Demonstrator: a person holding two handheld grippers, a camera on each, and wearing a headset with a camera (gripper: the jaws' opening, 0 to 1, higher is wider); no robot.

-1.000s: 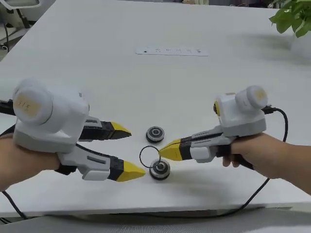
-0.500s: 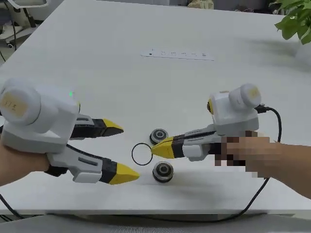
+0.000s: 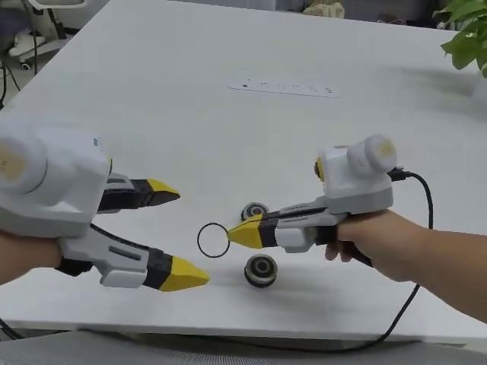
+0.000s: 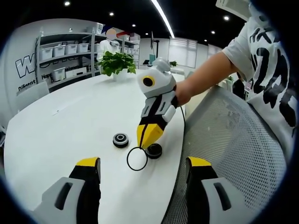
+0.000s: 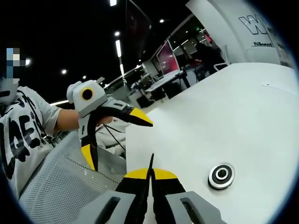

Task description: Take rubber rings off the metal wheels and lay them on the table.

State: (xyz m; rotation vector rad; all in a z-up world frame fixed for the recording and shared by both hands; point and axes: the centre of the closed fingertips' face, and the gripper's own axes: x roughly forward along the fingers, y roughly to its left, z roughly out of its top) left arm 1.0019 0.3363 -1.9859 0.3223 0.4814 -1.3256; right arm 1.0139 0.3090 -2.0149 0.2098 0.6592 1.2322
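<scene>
A thin black rubber ring (image 3: 214, 240) is pinched in the closed fingers (image 3: 245, 233) of the right gripper (image 3: 230, 235), just beside the nearer round metal wheel (image 3: 261, 270). Open white desk (image 3: 190, 114) lies beneath it. The fingers (image 3: 183, 274) of the left gripper (image 3: 192, 237) are held spread.

Grips the left gripper (image 3: 189, 237) in the left hand (image 3: 27, 258), jaws spread wide, one yellow tip above the other, both aimed toward the tips of the right gripper (image 3: 232, 234). Holds that one in the right hand (image 3: 369, 242), forearm reaching in from the right, jaws pressed together on a rubber ring (image 3: 198, 240) that hangs just ahead of the fingertips, between the two grippers.
</scene>
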